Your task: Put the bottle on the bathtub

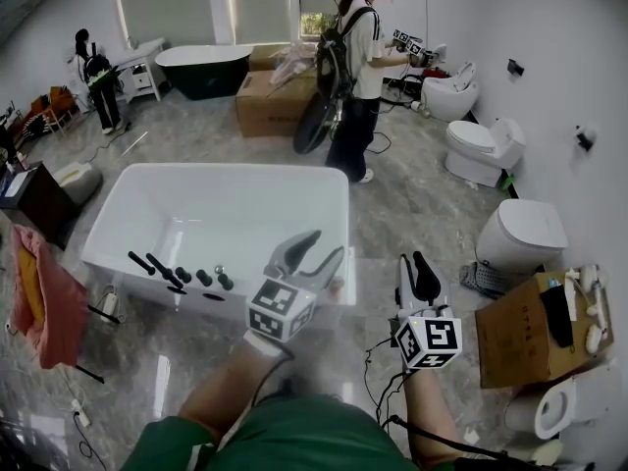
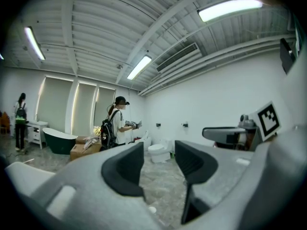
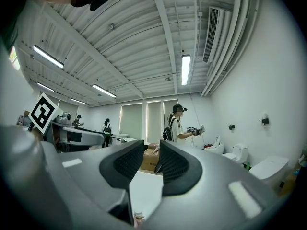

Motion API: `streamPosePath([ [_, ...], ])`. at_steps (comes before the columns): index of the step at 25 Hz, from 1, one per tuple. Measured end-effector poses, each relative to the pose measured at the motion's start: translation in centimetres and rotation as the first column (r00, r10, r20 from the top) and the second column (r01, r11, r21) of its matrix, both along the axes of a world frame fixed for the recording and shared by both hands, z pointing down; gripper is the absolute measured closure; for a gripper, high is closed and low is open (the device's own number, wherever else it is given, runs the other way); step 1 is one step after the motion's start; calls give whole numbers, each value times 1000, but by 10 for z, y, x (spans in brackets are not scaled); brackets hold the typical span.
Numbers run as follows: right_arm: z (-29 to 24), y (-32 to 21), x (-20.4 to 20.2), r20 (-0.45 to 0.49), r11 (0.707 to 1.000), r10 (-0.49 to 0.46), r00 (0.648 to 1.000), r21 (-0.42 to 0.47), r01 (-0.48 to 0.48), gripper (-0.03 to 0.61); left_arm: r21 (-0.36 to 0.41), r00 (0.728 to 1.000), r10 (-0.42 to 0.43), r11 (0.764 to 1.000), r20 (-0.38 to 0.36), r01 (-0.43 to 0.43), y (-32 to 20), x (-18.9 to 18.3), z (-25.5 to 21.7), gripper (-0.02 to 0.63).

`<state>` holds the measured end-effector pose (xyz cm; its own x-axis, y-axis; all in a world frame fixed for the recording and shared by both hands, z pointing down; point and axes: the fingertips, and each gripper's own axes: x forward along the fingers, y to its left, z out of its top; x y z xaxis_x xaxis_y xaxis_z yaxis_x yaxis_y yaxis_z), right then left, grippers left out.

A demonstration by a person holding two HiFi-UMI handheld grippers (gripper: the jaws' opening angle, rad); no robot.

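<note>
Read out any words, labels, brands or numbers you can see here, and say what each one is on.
No text is readable.
Print on the cardboard box: dark, too blurred to read.
Cubes on the left gripper and right gripper: square marker patterns only, no letters.

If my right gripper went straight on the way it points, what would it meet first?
Probably the white bathtub, which shows between the open tongs of the right gripper; depth is unclear.
</note>
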<state>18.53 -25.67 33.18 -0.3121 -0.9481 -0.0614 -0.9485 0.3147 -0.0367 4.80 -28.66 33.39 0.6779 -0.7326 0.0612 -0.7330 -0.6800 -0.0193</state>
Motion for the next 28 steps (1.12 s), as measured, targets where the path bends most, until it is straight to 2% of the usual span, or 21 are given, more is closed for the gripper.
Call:
streamPosePath([
  [28, 9, -15, 2, -3, 999, -43, 999, -22, 43, 479, -22, 999, -31, 999, 15, 32, -15, 3, 13, 411],
])
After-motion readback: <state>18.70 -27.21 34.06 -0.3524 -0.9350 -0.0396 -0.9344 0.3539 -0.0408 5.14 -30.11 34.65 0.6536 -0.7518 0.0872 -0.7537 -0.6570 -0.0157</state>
